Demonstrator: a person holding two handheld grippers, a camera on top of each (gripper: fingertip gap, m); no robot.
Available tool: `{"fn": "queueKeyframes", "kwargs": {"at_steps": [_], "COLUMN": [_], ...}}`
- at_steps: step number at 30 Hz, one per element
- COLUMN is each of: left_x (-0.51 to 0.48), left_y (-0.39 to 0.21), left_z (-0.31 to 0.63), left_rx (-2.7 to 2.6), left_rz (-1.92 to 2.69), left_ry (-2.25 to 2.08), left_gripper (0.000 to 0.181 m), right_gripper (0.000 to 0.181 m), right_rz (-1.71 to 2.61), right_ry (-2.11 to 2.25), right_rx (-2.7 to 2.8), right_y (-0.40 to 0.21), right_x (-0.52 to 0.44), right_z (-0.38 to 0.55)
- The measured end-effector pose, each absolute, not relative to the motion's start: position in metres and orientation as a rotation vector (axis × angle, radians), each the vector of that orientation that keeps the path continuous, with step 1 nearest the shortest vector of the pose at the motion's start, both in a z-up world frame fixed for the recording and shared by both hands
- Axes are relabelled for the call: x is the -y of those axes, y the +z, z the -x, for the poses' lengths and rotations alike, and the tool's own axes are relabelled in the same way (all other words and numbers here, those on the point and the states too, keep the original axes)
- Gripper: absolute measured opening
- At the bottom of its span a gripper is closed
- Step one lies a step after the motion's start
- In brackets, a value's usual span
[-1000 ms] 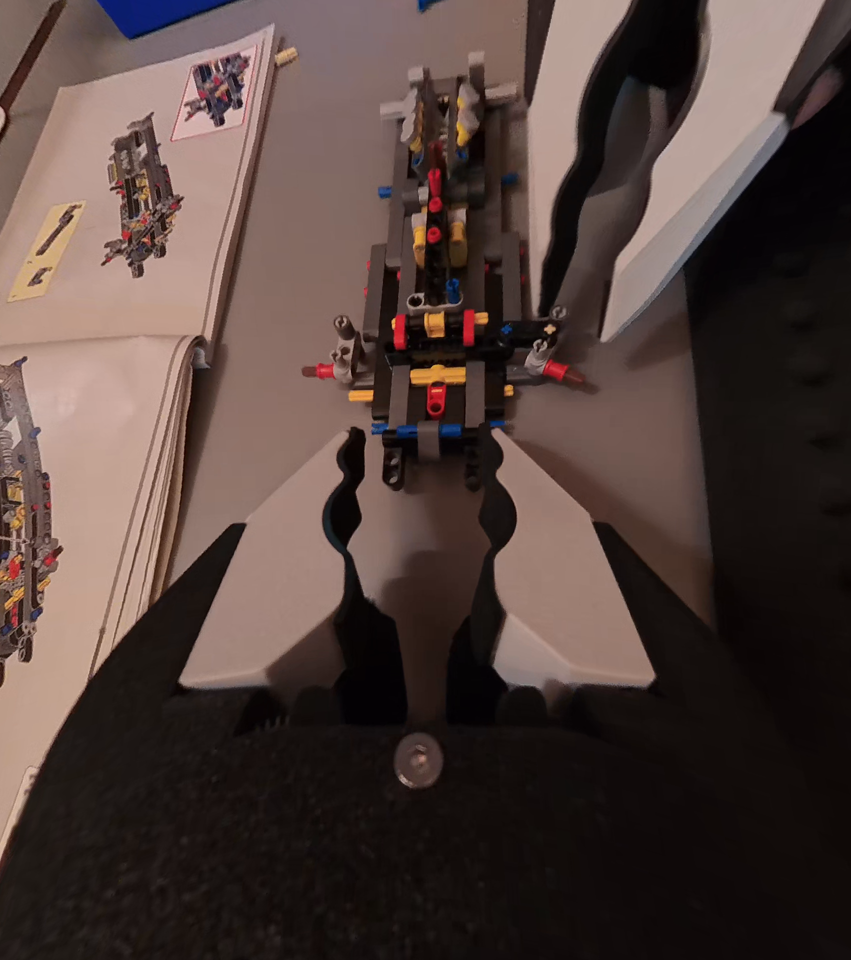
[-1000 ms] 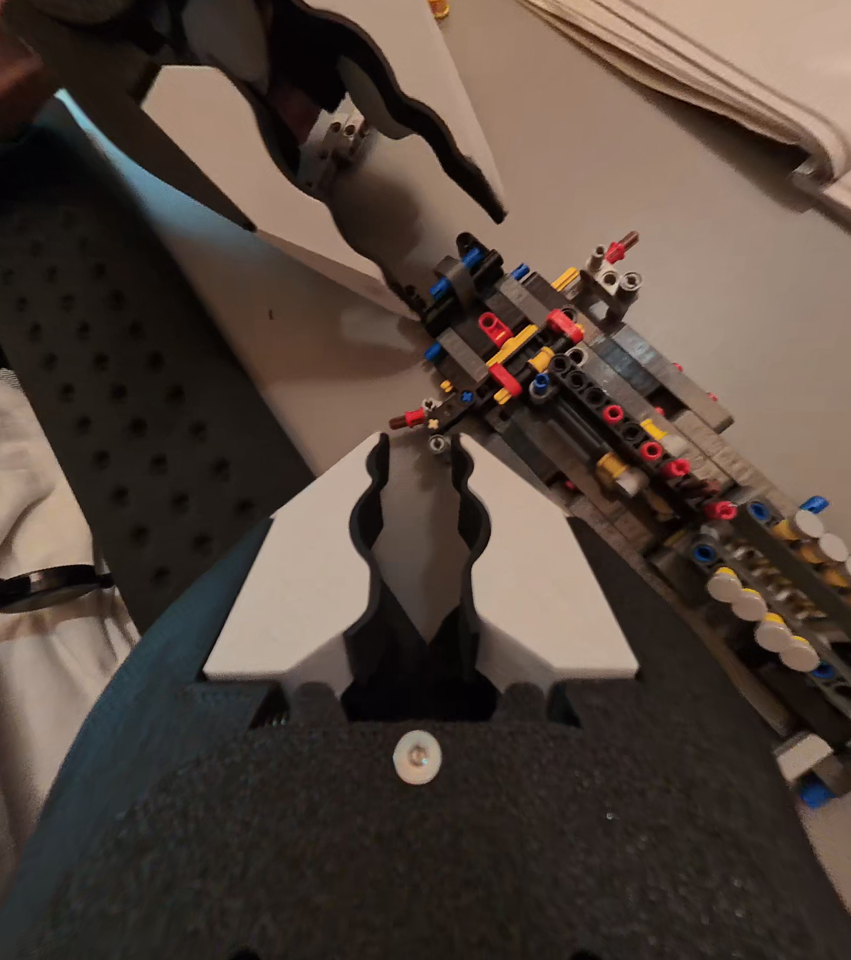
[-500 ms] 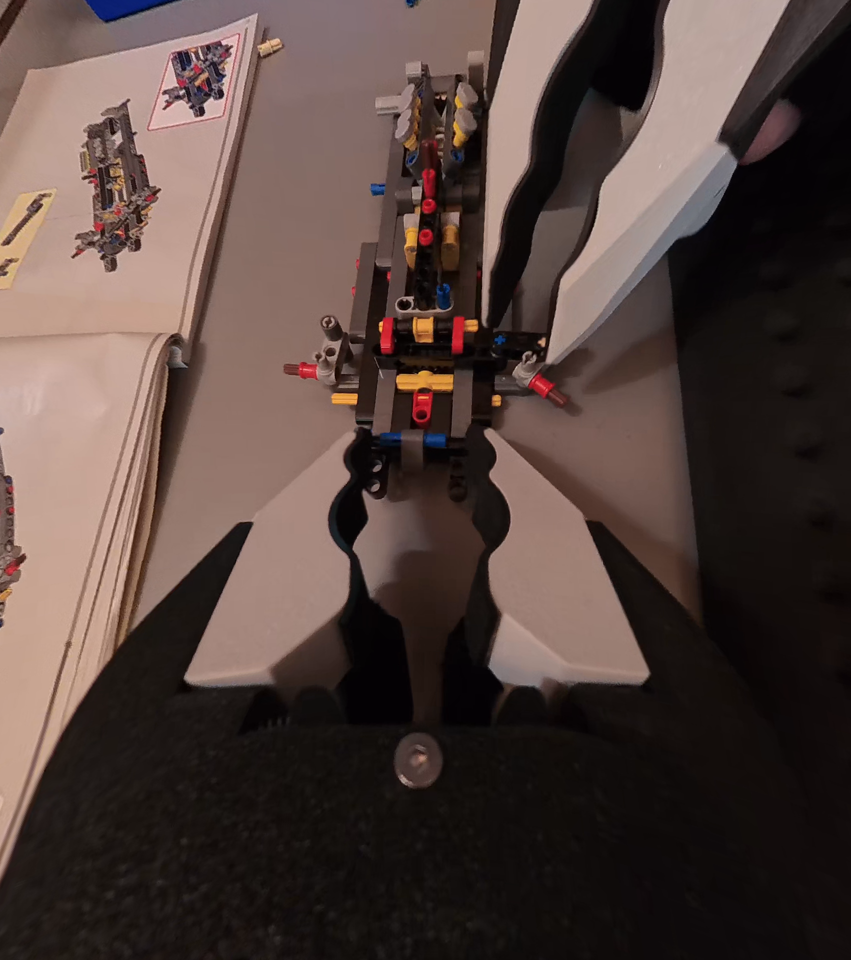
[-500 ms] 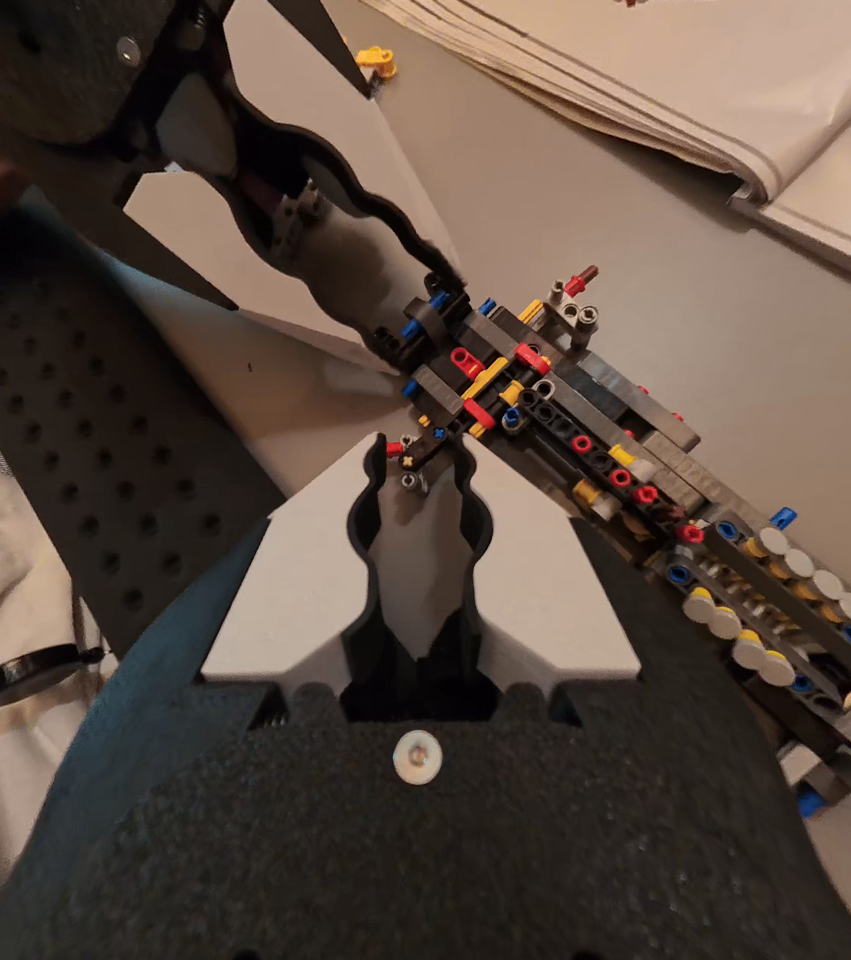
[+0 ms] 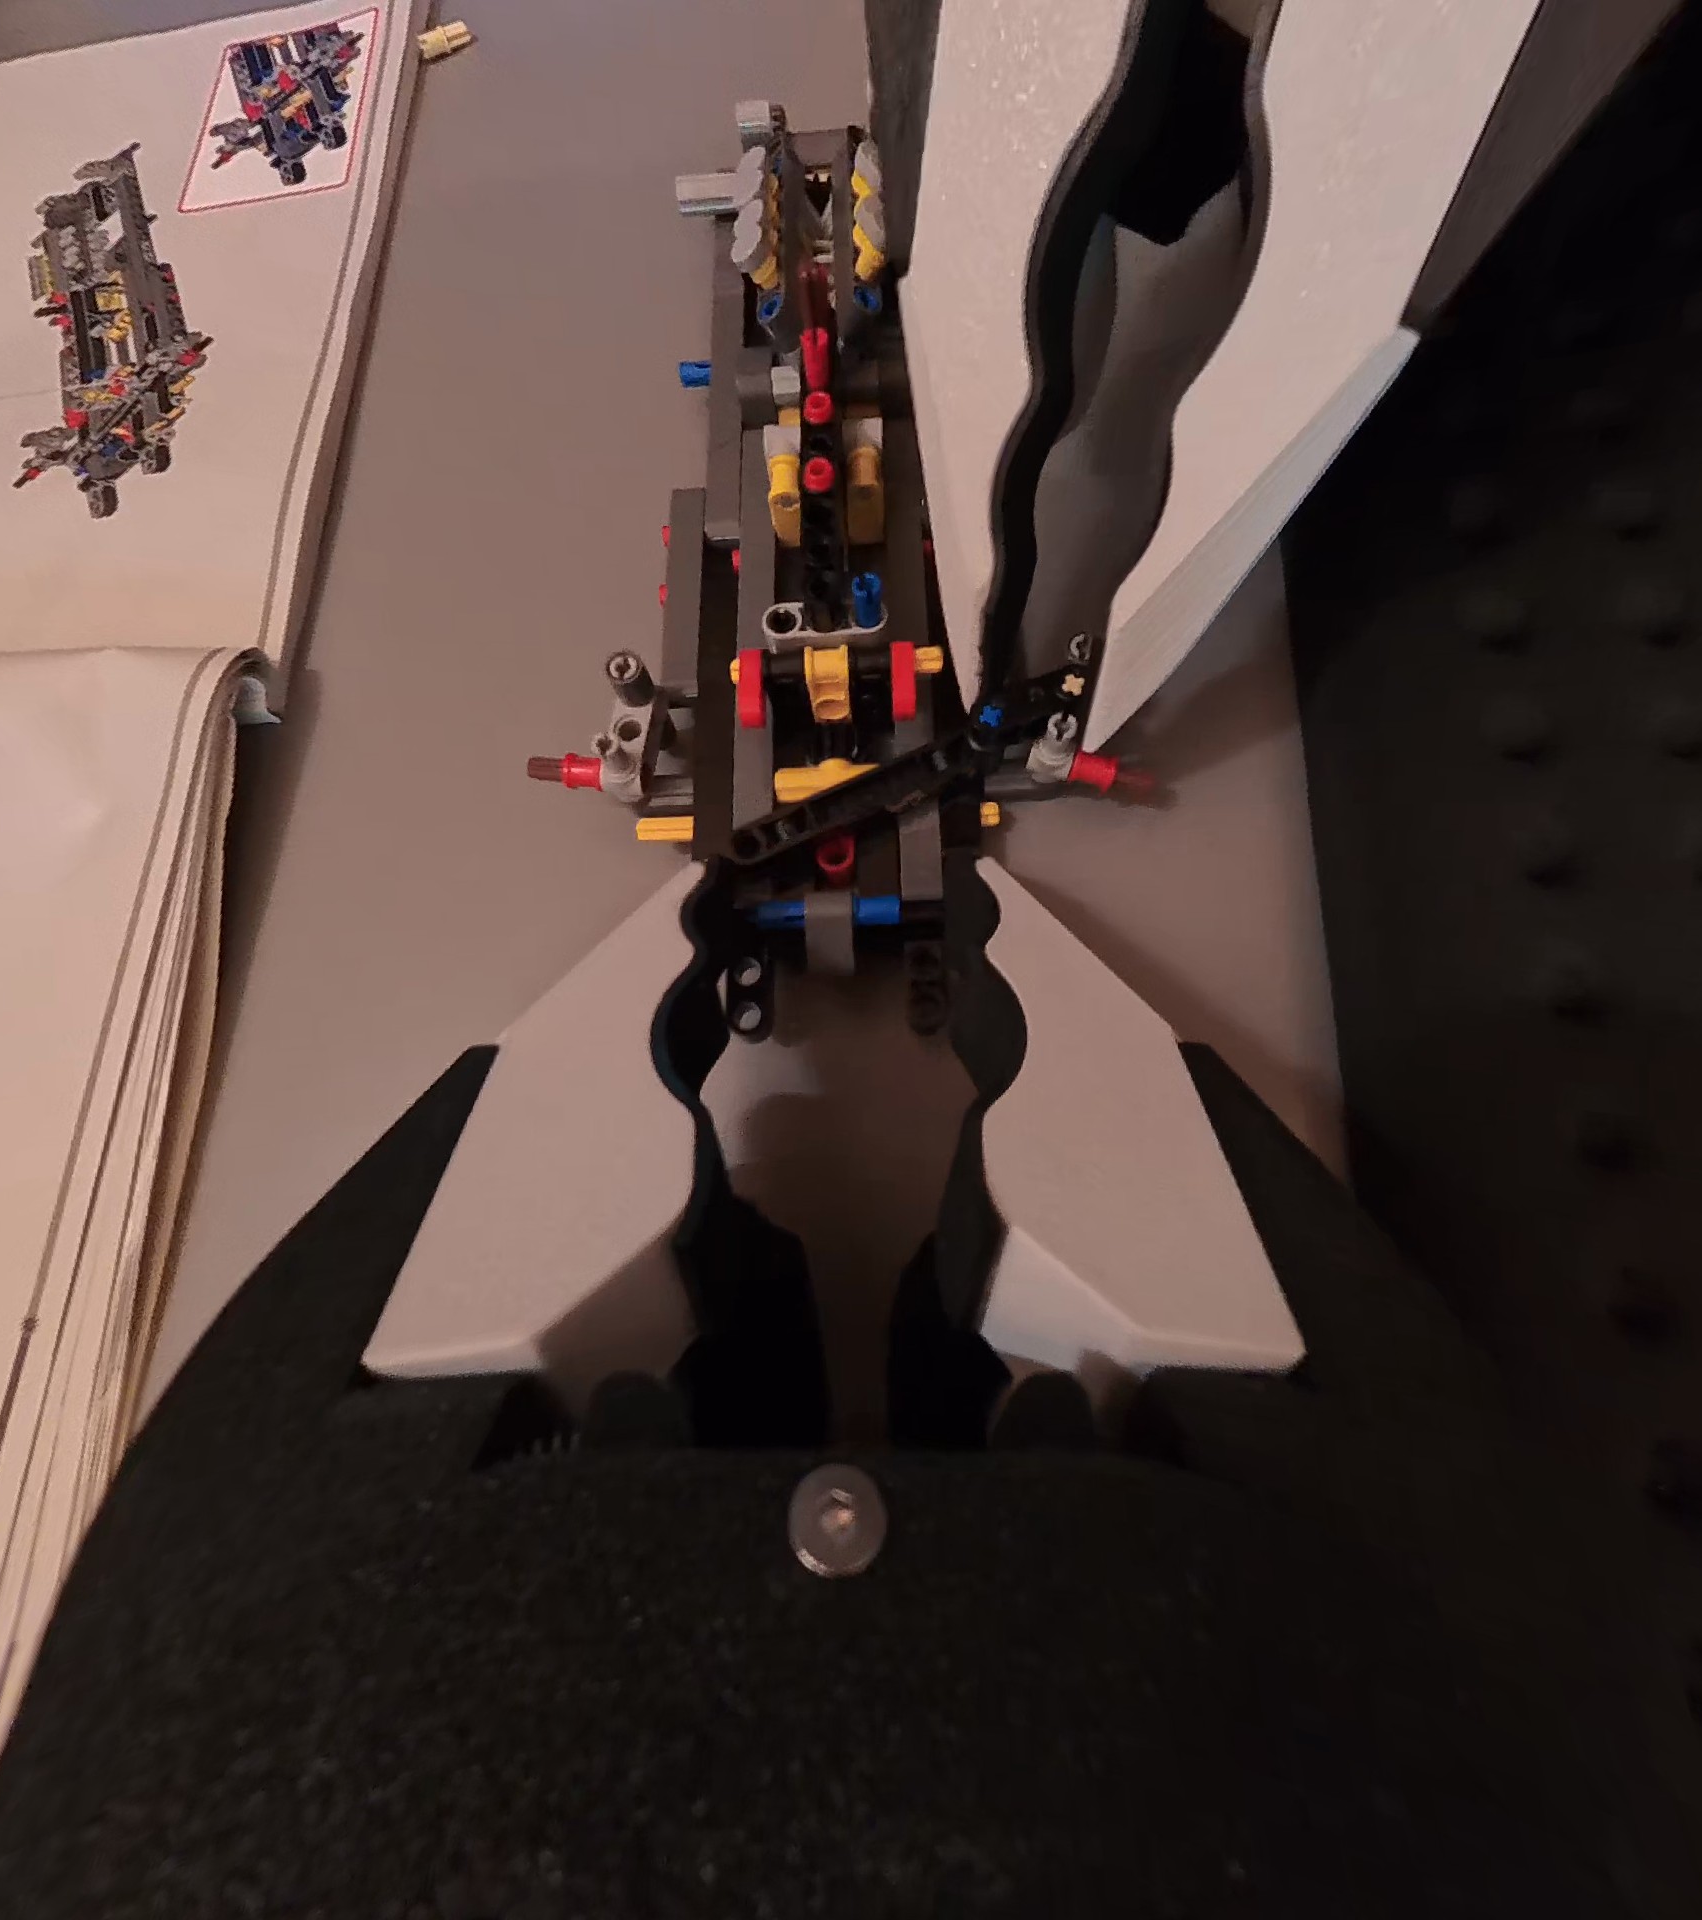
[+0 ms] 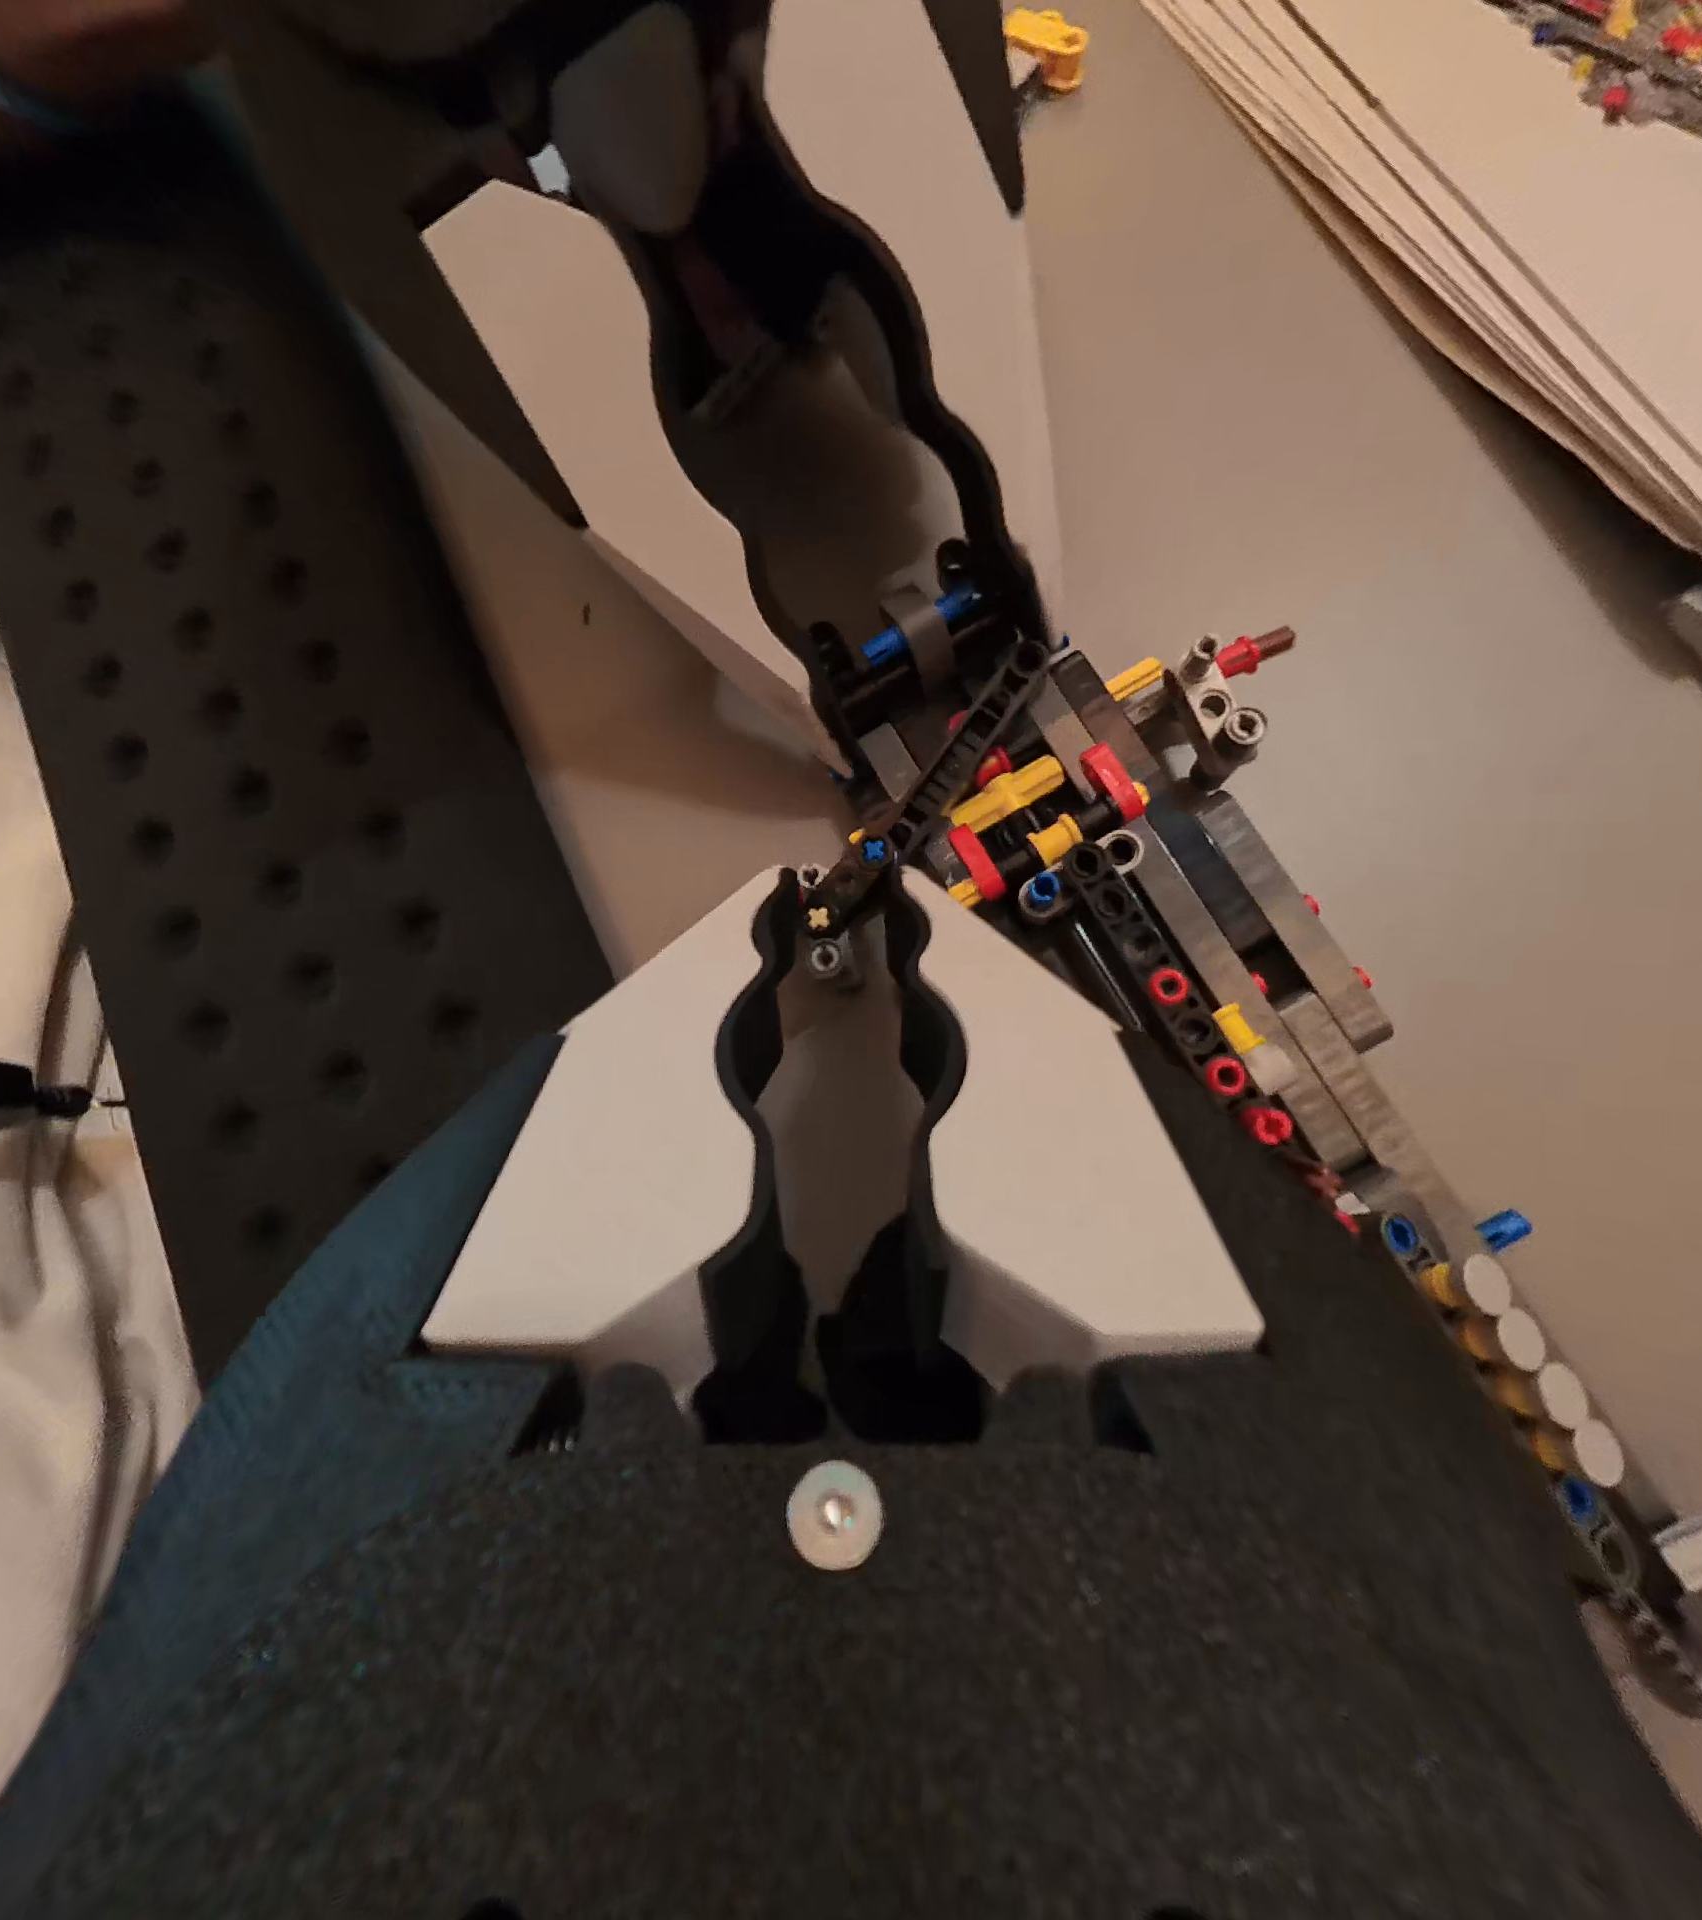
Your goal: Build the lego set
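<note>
A long lego model (image 5: 805, 499) of dark grey beams with red, yellow and blue pins lies on the grey table. My left gripper (image 5: 842, 914) is shut on its near end, one finger on each side. My right gripper (image 6: 842, 899) is shut on the end of a black beam (image 6: 961, 758) that carries a yellow cross pin and a blue one. The beam (image 5: 868, 795) lies diagonally across the model's top. In the left wrist view the right gripper (image 5: 1034, 675) reaches in from the upper right. In the right wrist view the left gripper (image 6: 925, 634) comes in from above onto the model (image 6: 1242, 935).
An open instruction booklet (image 5: 99, 436) lies left of the model and shows in the right wrist view (image 6: 1449, 260). A black perforated mat (image 5: 1605, 935) borders the table on the right. A small tan pin (image 5: 442, 42) and a yellow piece (image 6: 1044, 42) lie loose.
My right gripper came down and closed on the black beam's end. The beam, square across the model before, now lies diagonal. My left gripper slid further onto the model's near end.
</note>
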State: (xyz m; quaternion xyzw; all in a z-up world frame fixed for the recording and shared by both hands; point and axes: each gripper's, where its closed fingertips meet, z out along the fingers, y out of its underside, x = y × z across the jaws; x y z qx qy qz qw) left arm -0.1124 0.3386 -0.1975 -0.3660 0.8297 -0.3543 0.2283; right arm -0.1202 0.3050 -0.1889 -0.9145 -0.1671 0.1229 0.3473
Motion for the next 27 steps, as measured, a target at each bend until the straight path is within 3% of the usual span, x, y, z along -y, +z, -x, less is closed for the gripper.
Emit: {"fn": "queueKeyframes", "kwargs": {"at_steps": [4,11,22,27], "left_x": [-0.34,-0.343,-0.344,-0.345], "left_y": [-0.198,-0.192,-0.195,-0.196], "left_z": [0.111,0.113,0.111,0.109], "left_rx": [-2.28,-2.253,-2.246,-2.239], "left_rz": [0.988,1.015,1.002,1.005], "left_ry": [-0.949,-0.949,-0.919,-0.907], "left_gripper": [0.038,0.037,0.034,0.035], "right_gripper": [0.019,0.044,0.041,0.041], "right_rz": [2.332,2.347,2.531,2.496], "right_ry": [0.353,0.298,0.145,0.271], "right_rx": [0.538,0.36,0.495,0.485], "right_y": [-0.188,-0.161,-0.198,-0.197], "right_x": [-0.305,-0.318,-0.329,-0.33], "right_z": [0.121,0.122,0.122,0.123]}}
